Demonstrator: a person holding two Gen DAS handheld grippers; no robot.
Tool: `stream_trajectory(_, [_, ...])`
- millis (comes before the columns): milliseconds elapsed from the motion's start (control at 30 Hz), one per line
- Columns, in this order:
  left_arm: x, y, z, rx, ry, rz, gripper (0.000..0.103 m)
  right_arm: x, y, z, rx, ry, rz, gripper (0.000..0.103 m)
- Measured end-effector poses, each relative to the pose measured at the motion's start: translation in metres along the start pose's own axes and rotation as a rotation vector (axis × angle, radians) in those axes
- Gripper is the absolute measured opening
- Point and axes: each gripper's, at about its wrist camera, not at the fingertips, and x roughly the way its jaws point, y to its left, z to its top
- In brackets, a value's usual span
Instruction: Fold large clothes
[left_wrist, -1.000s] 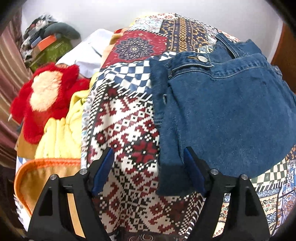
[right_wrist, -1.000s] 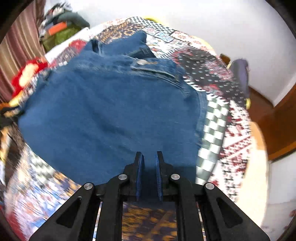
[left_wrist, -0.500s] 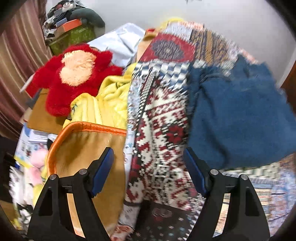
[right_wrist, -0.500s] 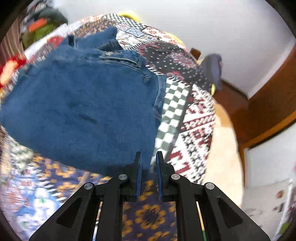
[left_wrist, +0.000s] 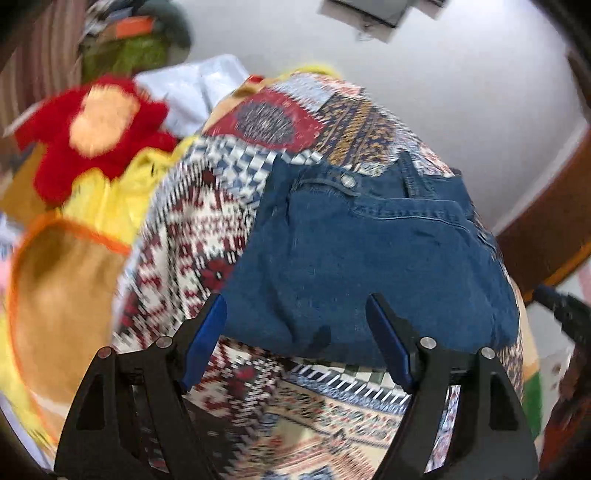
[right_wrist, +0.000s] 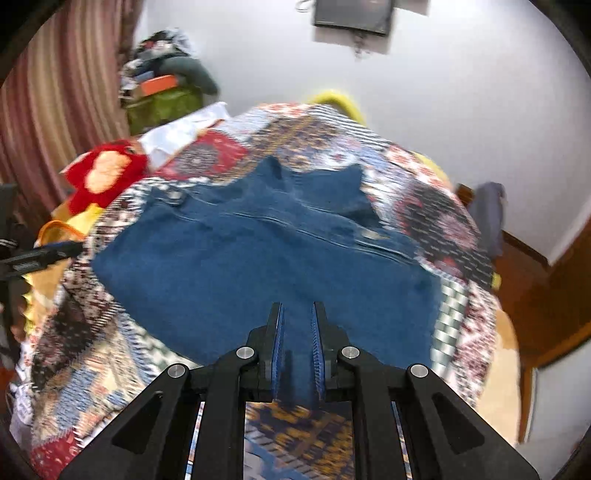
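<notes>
One pair of jeans (right_wrist: 258, 266) lies on the patterned bedspread (right_wrist: 92, 362) of the bed, already doubled over into a compact block with the waistband and its button toward the far side; judged from this, the main folds appear made, and what seems left is a final fold or a smoothing of the near edge; whether further garments wait to be folded cannot be told from these views

Right claw (right_wrist: 297, 325): jaws narrowed to a slim gap at the near hem of the jeans, with denim showing between the pads; whether the pads truly pinch the cloth or merely stand over it cannot be told, the picture being blurred

Left claw (left_wrist: 295, 325): released, jaws spread wide and holding nothing, poised over the near left corner of the jeans (left_wrist: 369, 266) without visible contact

Count: jeans, one; claws, two; red plush toy (left_wrist: 96, 125), one, lying to the left of the bed beside a yellow cloth (left_wrist: 107, 199); orange-rimmed tan item (left_wrist: 62, 295), one, nature unclear; white fabric (left_wrist: 195, 88) behind the toy, one piece; pile of clutter in the far corner (right_wrist: 162, 88), not countable; wall-mounted dark panel (right_wrist: 351, 14), one
</notes>
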Motion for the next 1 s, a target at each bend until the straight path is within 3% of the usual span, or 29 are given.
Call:
stream_trajectory(100, [0.021,0.0,-0.009,-0.067,0.026,-0.015,0.078,0.02,0.018,0.002,-0.017,0.027,0.049,0.01])
stream_trajectory(233, [0.054,0.007,-0.021,-0.17,0.122,-0.119,0.078,0.062,0.037,-0.002,-0.033,0.097,0.091,0.01])
stream_trajectory(400, [0.074,0.014,-0.025,-0.267,0.146,-0.221,0.078,0.106,0.041,-0.012,-0.025,0.149,0.099,0.01])
stream_trajectory(600, [0.078,0.026,-0.035,-0.397,0.172,-0.311,0.078,0.109,0.024,-0.014,0.049,0.138,0.189,0.01])
stream_trajectory(767, [0.076,0.039,-0.06,-0.462,0.207,-0.327,0.078,0.108,0.017,-0.018,0.087,0.122,0.21,0.01])
stream_trajectory(1000, [0.091,0.039,-0.041,-0.501,0.179,-0.363,0.082,0.105,0.02,-0.02,0.074,0.121,0.191,0.01])
